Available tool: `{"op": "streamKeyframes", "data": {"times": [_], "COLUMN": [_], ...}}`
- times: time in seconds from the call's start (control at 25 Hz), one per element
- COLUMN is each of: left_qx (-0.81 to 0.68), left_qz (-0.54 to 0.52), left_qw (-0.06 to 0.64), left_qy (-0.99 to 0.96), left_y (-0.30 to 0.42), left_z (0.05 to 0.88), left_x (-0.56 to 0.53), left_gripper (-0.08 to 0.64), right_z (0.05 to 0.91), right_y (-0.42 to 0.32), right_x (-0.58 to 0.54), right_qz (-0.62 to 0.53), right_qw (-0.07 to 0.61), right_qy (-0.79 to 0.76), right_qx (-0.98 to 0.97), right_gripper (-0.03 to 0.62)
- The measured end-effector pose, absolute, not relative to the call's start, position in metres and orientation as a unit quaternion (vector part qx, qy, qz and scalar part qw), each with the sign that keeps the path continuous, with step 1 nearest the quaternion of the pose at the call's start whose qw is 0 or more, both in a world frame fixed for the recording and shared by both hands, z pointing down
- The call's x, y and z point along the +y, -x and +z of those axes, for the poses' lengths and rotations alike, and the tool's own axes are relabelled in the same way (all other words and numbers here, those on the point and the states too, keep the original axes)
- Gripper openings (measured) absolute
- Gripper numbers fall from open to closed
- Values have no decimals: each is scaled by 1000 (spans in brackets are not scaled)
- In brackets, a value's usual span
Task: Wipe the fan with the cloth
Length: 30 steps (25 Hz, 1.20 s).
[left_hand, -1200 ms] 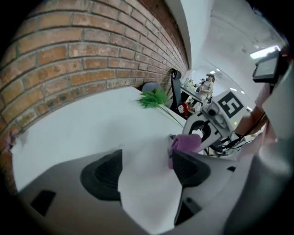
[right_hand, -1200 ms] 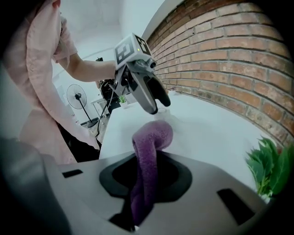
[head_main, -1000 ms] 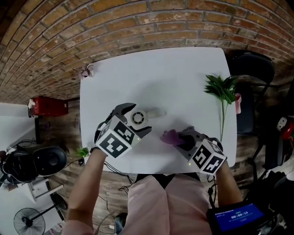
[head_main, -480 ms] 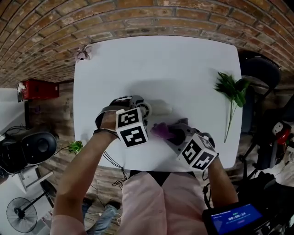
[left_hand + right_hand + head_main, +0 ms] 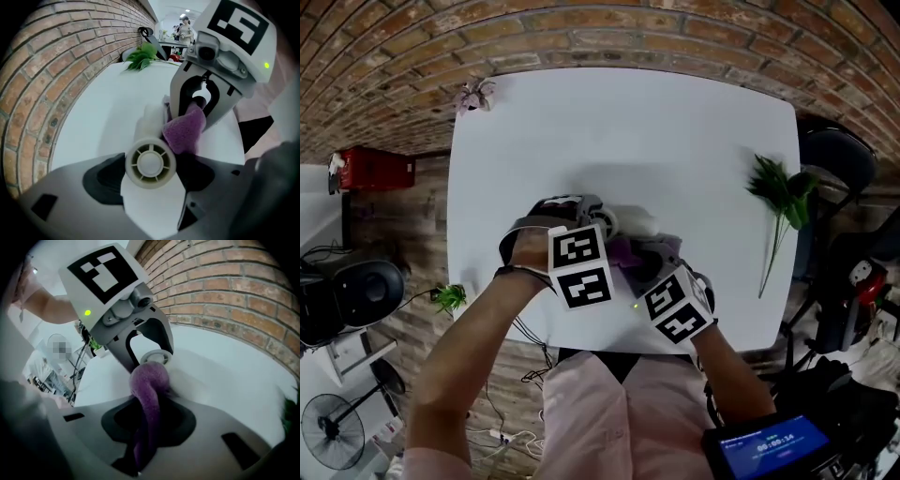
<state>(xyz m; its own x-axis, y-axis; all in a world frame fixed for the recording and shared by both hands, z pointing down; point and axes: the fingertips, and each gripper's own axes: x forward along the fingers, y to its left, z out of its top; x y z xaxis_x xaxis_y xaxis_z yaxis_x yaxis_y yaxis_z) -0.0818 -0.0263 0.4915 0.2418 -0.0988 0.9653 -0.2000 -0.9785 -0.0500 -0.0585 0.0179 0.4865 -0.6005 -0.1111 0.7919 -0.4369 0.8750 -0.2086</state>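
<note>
A small white fan (image 5: 605,222) lies on the white table (image 5: 675,131), its round head (image 5: 150,163) facing the left gripper view. My left gripper (image 5: 577,214) points steeply down over it, and its jaws stand wide with the fan's head gripped between the pads. My right gripper (image 5: 642,267) is shut on a purple cloth (image 5: 149,380). The cloth (image 5: 185,129) touches the side of the fan just beside its head. In the right gripper view the fan's ring (image 5: 154,356) shows right behind the cloth.
A green plant sprig (image 5: 778,192) lies near the table's right edge. A small pink flower (image 5: 475,94) sits at the far left corner. A dark chair (image 5: 834,155) stands to the right, a red box (image 5: 370,169) to the left, brick beyond.
My left gripper came down over the fan, rolled, and took it between its jaws. My right gripper carried the purple cloth leftward until it met the fan.
</note>
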Motion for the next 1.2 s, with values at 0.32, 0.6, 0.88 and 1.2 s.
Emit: {"op": "streamKeyframes", "data": {"times": [0.32,0.6,0.88,1.2], "left_qx": [-94,-97,-96,-50], "left_qz": [607,606,607,632], "left_qw": [37,38,38,2], "left_qy": [-788,-789,-788,-774], "left_y": [83,82,83,77], "left_z": [490,491,491,492], "left_x": [-25,-25,-25,-17], "left_gripper": [345,345,345,345], "right_z": [487,488,488,483], "right_y": [45,21,-11,-55], "right_x": [1,-4,-12,-39], "right_qz": [213,220,235,240], "right_qw": [419,417,407,396], "right_qy": [-256,-282,-317,-366], "right_qx": [-845,-836,-824,-807], "right_gripper": [63,63,63,63]}}
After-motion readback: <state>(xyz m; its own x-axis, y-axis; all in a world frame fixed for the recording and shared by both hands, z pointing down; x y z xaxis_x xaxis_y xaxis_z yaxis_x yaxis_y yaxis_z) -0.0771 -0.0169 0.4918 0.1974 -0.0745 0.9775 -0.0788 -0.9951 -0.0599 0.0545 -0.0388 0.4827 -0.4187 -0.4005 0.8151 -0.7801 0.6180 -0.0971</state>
